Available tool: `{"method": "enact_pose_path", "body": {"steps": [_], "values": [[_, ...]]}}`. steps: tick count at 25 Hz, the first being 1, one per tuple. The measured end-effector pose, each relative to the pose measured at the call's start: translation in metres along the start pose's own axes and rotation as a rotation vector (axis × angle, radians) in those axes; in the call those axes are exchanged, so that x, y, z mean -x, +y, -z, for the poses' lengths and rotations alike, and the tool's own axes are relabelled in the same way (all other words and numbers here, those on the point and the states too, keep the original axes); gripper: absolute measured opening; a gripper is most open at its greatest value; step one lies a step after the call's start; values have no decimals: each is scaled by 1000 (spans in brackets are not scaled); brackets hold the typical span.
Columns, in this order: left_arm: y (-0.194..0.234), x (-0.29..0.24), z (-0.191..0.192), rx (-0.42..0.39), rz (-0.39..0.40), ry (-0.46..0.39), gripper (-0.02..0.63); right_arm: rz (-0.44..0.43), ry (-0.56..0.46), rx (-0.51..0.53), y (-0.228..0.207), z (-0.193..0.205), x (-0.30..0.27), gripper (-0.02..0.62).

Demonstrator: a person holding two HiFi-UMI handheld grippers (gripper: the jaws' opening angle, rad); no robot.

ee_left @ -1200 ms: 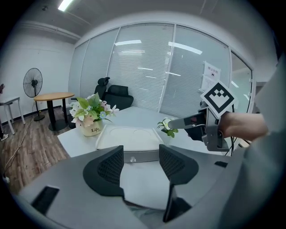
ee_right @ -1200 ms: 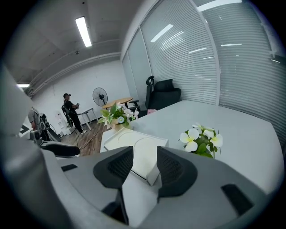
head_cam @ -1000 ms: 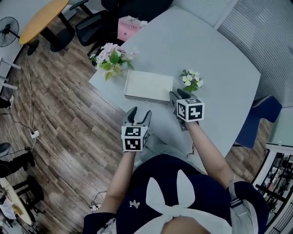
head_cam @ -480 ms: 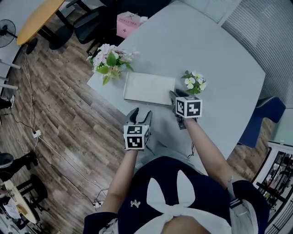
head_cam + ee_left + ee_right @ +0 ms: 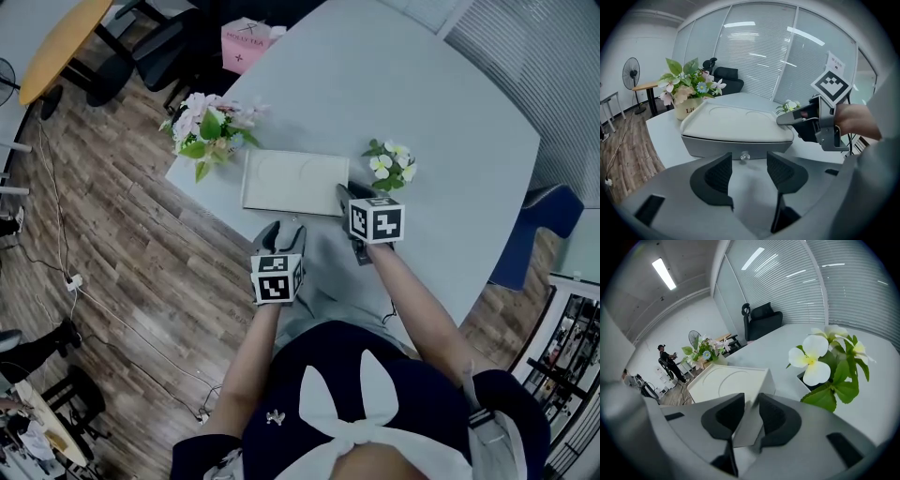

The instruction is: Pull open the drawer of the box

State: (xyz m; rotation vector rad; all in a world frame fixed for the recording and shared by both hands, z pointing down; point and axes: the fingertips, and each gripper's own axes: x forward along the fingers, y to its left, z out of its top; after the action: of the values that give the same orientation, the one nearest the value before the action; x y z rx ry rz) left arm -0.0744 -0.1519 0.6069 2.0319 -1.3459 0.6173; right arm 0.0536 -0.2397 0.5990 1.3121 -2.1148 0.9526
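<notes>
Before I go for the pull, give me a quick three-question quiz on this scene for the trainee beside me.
1. True or false: the drawer of the box already stands pulled out.
2. What sits between the jaws of the right gripper? A nothing; B a corner of the box; C a flower stem.
3. Fill in: the clear knob lies straight ahead of the ___ gripper.
Key: 1 false: the drawer front sits flush with the box. 2 B: the jaws are closing, with that corner between them. 3 left: the left gripper is open, and the knob is beyond its jaws, not between them.
</notes>
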Motion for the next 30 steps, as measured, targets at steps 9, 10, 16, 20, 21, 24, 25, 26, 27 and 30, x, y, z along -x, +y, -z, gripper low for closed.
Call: {"method": "enact_pose_path", "body": {"steps": [9, 10, 16, 20, 21, 24, 25, 26, 27, 30], "values": [[6, -21, 7, 2, -4, 34, 238, -10, -22, -18, 1, 2, -2, 100], [7, -22, 7, 2, -5, 36, 232, -9, -23, -19, 1, 2, -3, 100], [6, -30, 6, -9, -10, 46, 198, -9, -34, -47, 1, 3, -2, 97], [10, -34, 8, -15, -37, 59, 151, -8, -34, -56, 0, 4, -2, 97], [11, -35, 8, -18, -49, 60, 130, -7, -36, -59, 0, 3, -2, 97], [12, -35, 7, -14, -62, 64, 118, -5, -42, -59, 0, 3, -1, 97], [12, -35, 7, -11, -62, 64, 118, -3, -42, -58, 0, 2, -1, 97], [12, -35, 6, -9, -62, 64, 118, -2, -41, -57, 0, 2, -1, 97], [12, -36, 6, -9, -61, 63, 118, -1, -40, -58, -1, 2, -2, 97], [11, -36, 7, -10, -52, 70, 118, -3, -35, -63, -1, 3, -2, 97]]}}
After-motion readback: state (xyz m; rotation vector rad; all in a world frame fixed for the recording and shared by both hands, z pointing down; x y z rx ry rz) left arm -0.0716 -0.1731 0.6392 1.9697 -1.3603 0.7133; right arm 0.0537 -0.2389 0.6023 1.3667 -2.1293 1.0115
